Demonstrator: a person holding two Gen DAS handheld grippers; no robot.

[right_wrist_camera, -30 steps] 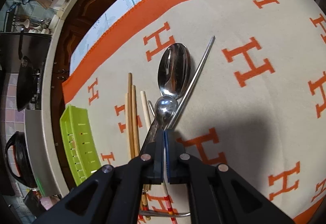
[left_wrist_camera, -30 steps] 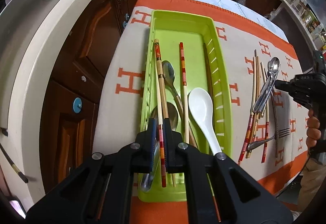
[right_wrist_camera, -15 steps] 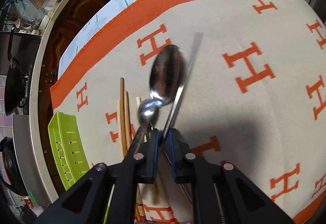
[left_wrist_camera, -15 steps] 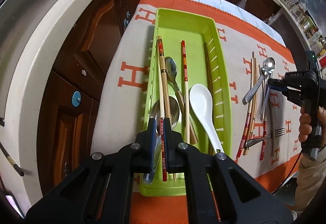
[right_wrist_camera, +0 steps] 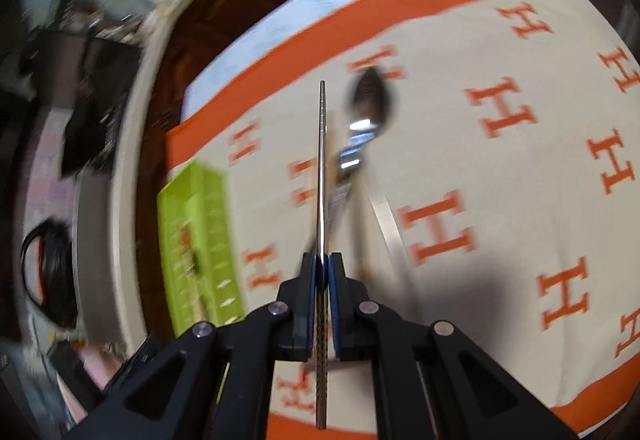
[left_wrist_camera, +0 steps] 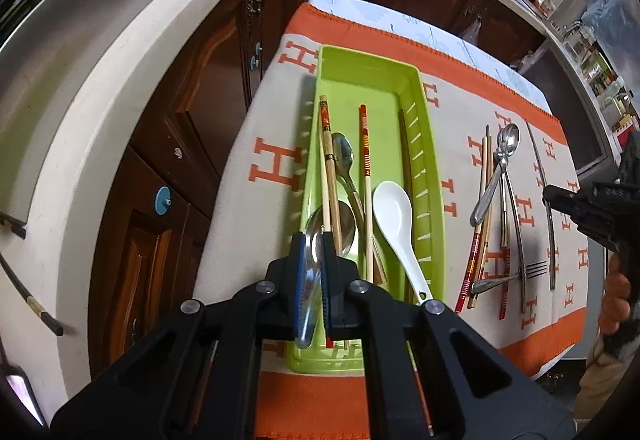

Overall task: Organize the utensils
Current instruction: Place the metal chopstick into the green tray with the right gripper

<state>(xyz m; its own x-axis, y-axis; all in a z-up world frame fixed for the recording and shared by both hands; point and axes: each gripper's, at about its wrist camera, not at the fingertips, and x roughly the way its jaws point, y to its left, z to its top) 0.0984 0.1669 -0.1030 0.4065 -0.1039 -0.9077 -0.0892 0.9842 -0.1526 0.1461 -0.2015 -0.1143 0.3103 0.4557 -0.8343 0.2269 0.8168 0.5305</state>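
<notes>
Now the right claw (right_wrist_camera: 323, 268) pinches a metal chopstick (right_wrist_camera: 322, 168) tight. It could slip and fall. The left claw (left_wrist_camera: 314, 244), barely open, holds nothing I can tell.

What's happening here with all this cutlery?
A person is sorting utensils into a long lime-green plastic tray. The right hand-held gripper is clamped on a thin metal chopstick, lifted off the orange-and-cream cloth. The left hand-held gripper hovers over the tray, nearly closed around a spoon handle.
</notes>
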